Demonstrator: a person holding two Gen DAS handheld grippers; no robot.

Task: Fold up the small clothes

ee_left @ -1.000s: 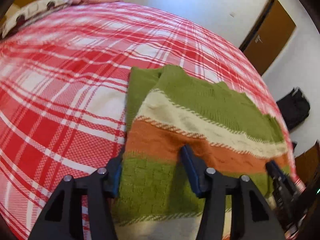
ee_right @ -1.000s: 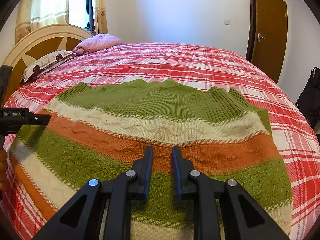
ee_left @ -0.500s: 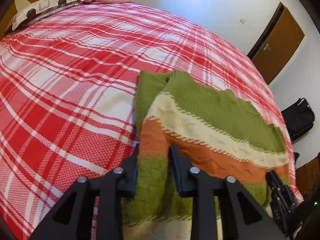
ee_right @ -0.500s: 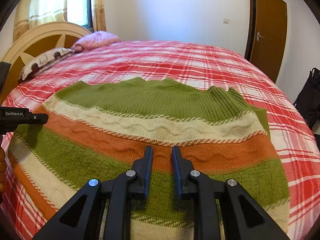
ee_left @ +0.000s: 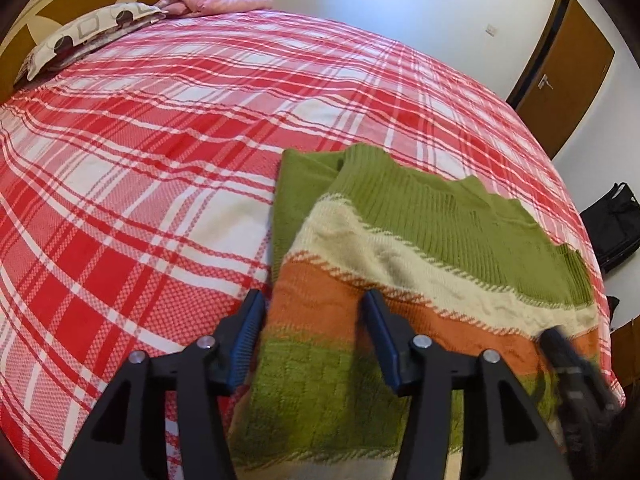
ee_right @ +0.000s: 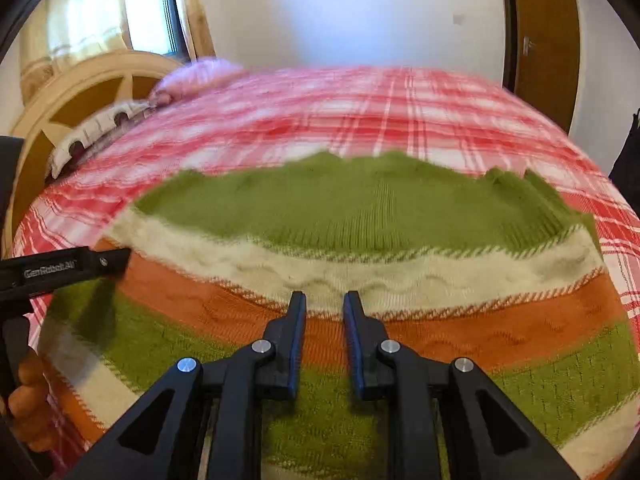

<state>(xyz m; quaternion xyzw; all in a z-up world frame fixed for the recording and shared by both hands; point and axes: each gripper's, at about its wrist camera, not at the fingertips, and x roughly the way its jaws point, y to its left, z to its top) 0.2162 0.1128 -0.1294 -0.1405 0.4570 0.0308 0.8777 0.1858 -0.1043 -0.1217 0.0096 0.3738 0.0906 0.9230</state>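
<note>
A knitted sweater with green, cream and orange stripes lies flat on the red plaid bed. It fills the right wrist view too. My left gripper is open and empty, its jaws straddling the sweater's left edge at the orange stripe. My right gripper hovers over the middle of the sweater with a narrow gap between its jaws and holds nothing. The left gripper's finger shows at the left of the right wrist view.
Pillows lie at the wooden headboard. A brown door stands at the far right, with a black bag on the floor beside the bed. Bare plaid bedspread spreads left of and beyond the sweater.
My left gripper closed to a narrow gap, then opened wide again at the sweater's left edge. My right gripper has lifted, moved forward and opened a little.
</note>
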